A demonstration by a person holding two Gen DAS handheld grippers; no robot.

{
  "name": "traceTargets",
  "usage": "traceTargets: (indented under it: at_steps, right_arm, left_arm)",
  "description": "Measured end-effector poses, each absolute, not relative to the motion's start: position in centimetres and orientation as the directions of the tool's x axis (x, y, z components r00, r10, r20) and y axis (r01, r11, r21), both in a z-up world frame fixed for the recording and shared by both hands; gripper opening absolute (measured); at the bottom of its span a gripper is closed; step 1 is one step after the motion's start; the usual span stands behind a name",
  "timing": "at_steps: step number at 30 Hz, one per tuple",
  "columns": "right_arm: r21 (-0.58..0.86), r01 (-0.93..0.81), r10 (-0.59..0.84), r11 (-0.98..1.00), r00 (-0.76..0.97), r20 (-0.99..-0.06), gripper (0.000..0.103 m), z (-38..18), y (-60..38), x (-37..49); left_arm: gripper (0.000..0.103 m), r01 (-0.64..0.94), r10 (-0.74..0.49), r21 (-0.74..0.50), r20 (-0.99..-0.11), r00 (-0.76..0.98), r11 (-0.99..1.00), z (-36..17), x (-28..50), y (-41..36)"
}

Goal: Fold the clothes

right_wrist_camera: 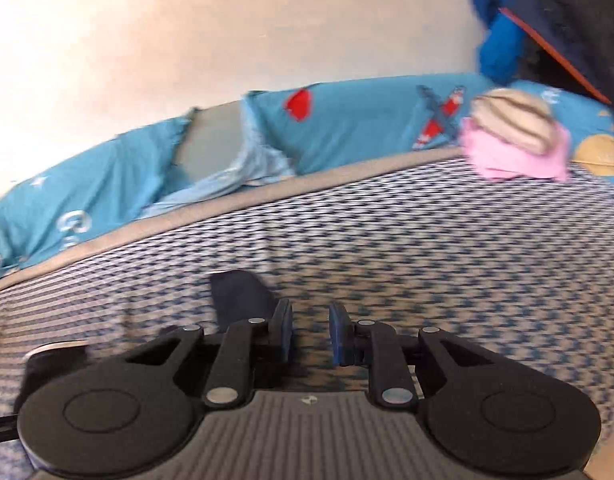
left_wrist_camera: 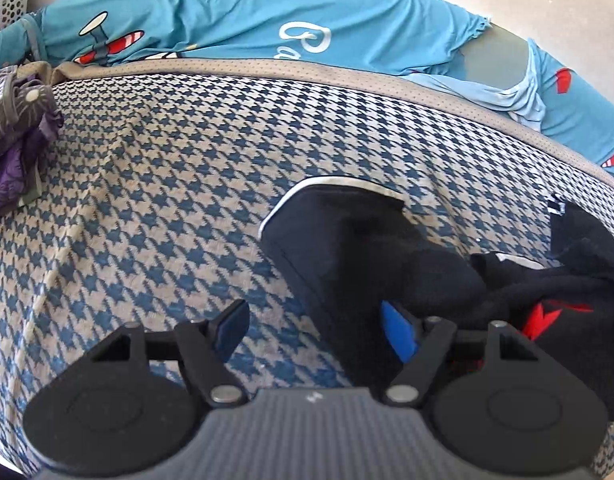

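With the left tongs [left_wrist_camera: 315, 330] wide over the near edge of the dark garment [left_wrist_camera: 347, 248] on the houndstooth mat [left_wrist_camera: 147, 180], and the right tongs [right_wrist_camera: 311, 330] narrow and empty, grip the piped hem squarely before folding.

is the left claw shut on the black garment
No, the left claw is open, empty, with the black garment just ahead on the bed.

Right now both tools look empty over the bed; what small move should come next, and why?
Probably ease the left tool forward and close on the near edge of the black garment. Its jaws stand open and empty, with that white-piped cloth lying crumpled just ahead on the houndstooth cover. The right tool also holds nothing.
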State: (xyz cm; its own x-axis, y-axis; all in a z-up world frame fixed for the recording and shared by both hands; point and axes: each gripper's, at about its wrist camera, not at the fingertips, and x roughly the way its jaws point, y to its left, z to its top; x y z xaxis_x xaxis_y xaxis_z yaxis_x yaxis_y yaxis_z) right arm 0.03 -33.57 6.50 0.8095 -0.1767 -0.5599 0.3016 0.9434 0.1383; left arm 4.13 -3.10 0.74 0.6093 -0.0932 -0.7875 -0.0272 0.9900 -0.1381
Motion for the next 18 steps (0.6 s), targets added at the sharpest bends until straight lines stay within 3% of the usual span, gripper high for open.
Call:
traceTargets:
  at_steps: [6, 8, 11, 14, 18]
  right_arm:
    - [0.158, 0.196, -0.074, 0.968, 0.821, -0.566, 0.050, 5.9, -31.1, 1.4]
    - [0.137, 0.179, -0.069, 0.974, 0.815, -0.575, 0.055, 5.5, -30.3, 1.8]
    - [0.083, 0.147, -0.070, 0.986, 0.803, -0.592, 0.058, 4.7, -29.0, 2.4]
    - [0.035, 0.106, -0.061, 0.994, 0.779, -0.624, 0.062, 3.9, -27.7, 3.1]
    - [-0.028, 0.117, -0.107, 0.993, 0.759, -0.642, 0.061, 2.8, -26.8, 3.4]
  left_arm:
    - [0.072, -0.039, -0.127, -0.188, -0.786, 0.605, 0.981, 0.8, 4.2, -2.3]
    - [0.080, -0.032, -0.150, -0.212, -0.783, 0.604, 0.977, 1.0, 4.1, -2.3]
    - [0.092, -0.010, -0.201, -0.258, -0.777, 0.597, 0.966, 1.0, 4.1, -2.6]
    - [0.095, 0.027, -0.240, -0.279, -0.769, 0.592, 0.960, 1.0, 4.0, -3.5]
    - [0.100, 0.067, -0.280, -0.298, -0.764, 0.582, 0.952, 0.7, 4.0, -4.8]
